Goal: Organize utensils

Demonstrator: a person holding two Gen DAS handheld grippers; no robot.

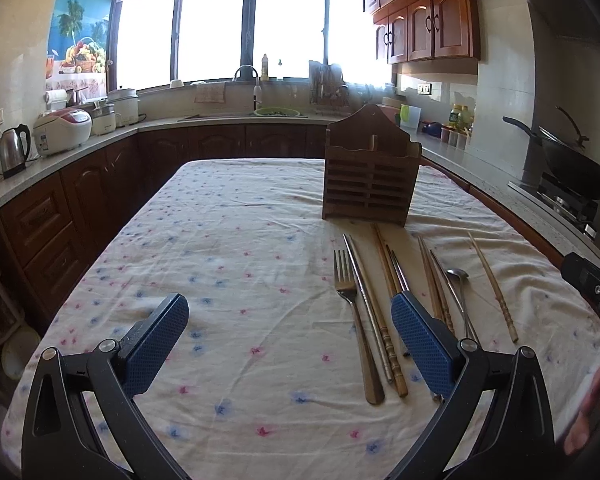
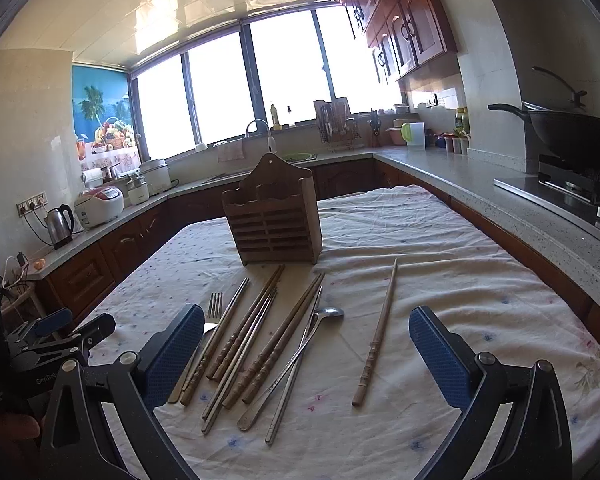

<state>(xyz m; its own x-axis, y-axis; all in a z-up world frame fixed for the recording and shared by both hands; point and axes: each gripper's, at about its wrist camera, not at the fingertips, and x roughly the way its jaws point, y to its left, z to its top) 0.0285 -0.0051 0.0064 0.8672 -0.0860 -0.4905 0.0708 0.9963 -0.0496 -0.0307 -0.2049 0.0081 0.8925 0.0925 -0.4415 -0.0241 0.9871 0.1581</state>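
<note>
A slatted wooden utensil holder stands upright on the table. In front of it lie a fork, a spoon, metal chopsticks and wooden chopsticks, side by side. One wooden chopstick lies apart at the right. My left gripper is open and empty above the cloth, left of the utensils. My right gripper is open and empty, its jaws spread either side of the utensils.
The table has a white floral cloth. Kitchen counters surround it: a kettle and rice cooker at left, a sink at back, a wok on the stove at right. The left gripper shows at the right view's left edge.
</note>
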